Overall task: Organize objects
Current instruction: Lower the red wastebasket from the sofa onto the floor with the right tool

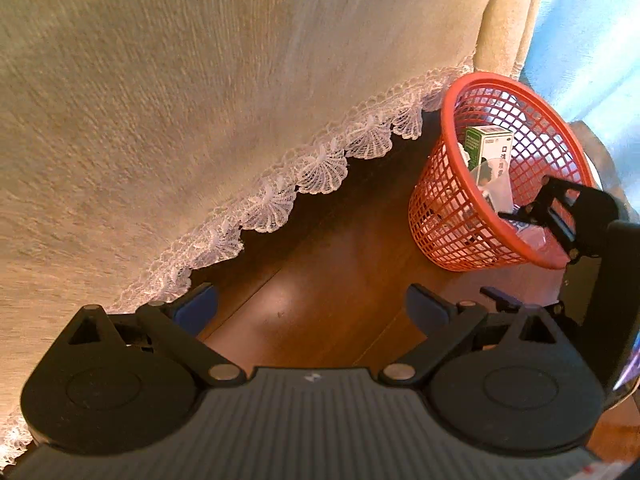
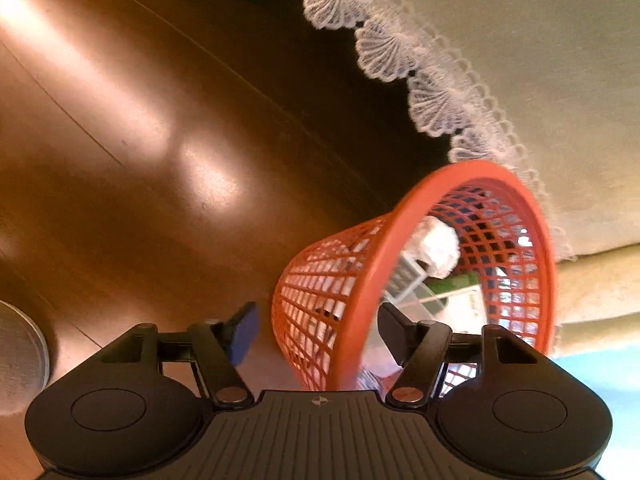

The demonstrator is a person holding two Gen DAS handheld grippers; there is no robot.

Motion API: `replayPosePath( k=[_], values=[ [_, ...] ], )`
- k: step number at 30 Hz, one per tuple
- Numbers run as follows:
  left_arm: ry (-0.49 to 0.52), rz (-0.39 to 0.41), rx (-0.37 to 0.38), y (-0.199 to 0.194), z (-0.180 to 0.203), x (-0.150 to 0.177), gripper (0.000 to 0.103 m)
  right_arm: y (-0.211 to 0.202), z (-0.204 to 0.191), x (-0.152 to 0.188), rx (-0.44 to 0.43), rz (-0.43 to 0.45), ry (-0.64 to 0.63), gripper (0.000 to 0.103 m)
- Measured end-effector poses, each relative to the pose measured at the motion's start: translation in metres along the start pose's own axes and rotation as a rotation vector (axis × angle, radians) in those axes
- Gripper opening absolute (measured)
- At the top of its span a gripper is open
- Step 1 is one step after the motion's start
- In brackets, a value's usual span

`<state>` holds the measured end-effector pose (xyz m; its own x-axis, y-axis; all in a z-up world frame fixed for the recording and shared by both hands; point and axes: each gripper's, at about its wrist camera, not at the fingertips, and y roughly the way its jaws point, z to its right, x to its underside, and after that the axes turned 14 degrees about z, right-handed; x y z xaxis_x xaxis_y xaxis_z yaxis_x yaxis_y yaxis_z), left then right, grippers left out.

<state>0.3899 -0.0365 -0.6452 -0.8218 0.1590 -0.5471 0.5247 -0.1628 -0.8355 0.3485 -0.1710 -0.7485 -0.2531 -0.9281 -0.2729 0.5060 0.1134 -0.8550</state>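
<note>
An orange mesh basket [image 1: 452, 208] stands on the brown wooden floor [image 1: 320, 280] beside a draped cloth. It holds a green-and-white box [image 1: 490, 146], clear plastic packaging and crumpled white paper [image 2: 438, 248]. My right gripper [image 2: 320, 330] is open and straddles the basket's near rim [image 2: 372, 280], with one finger inside and one outside. The left wrist view shows that gripper [image 1: 536, 236] at the rim too. My left gripper [image 1: 312, 308] hangs open over bare floor to the left of the basket, holding nothing.
A beige cloth with a white lace hem [image 1: 320, 160] hangs down close behind the basket. A grey round fuzzy-topped object [image 2: 20, 356] sits at the left edge of the right wrist view. A pale blue surface [image 1: 592, 40] lies beyond the basket.
</note>
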Motion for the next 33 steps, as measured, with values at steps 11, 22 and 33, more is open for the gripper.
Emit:
replayPosePath(
  k=[11, 22, 33],
  values=[
    [0.002, -0.031, 0.004, -0.095, 0.002, -0.024, 0.098, -0.131, 0.02, -0.041, 0.013, -0.014, 0.265, 0.064],
    [-0.023, 0.022, 0.008, -0.286, 0.016, -0.124, 0.1, -0.354, 0.121, -0.099, 0.1, -0.053, 1.011, 0.064],
    [-0.015, 0.153, -0.035, -0.449, 0.036, -0.194, 0.102, -0.5, 0.179, -0.132, 0.183, 0.028, 1.228, 0.064]
  ],
)
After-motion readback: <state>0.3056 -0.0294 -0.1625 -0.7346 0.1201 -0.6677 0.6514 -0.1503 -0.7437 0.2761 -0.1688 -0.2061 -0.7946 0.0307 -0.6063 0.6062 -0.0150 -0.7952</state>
